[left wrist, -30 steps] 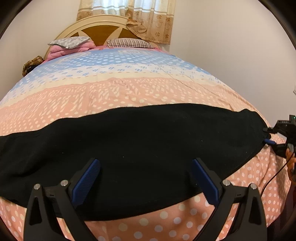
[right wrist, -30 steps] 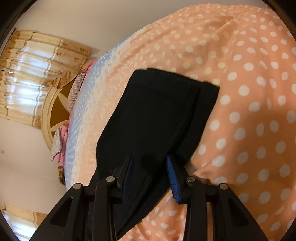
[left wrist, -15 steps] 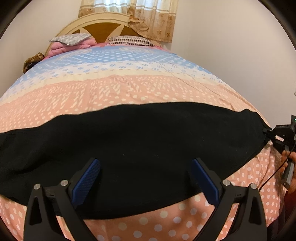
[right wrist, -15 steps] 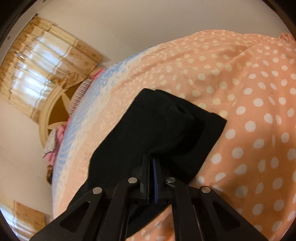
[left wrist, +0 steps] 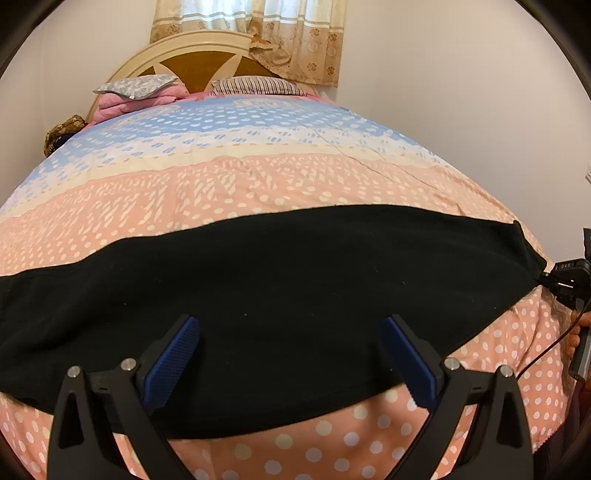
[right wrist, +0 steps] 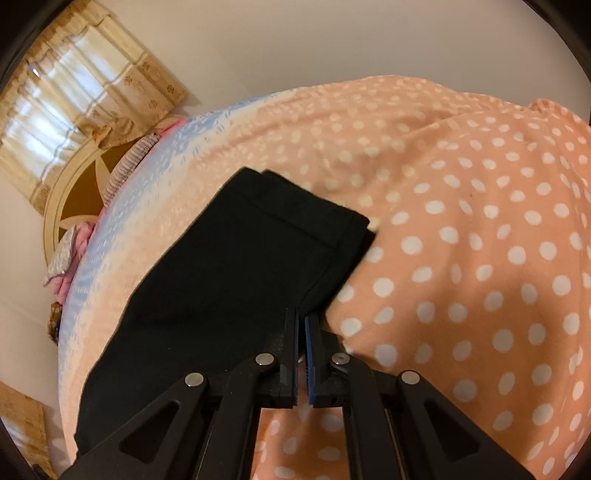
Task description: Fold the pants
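pants | edge pinched in right tongs | under spread left tongs

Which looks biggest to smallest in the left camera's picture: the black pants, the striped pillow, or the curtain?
1. Black pants, largest, though nearest the camera.
2. Curtain.
3. Striped pillow, smallest; it lies farthest back, so true sizes stay unsure.

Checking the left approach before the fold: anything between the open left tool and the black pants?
Nothing visible. The left tool hovers open over the black pants, which lie flat on the dotted bedspread, with no object between.
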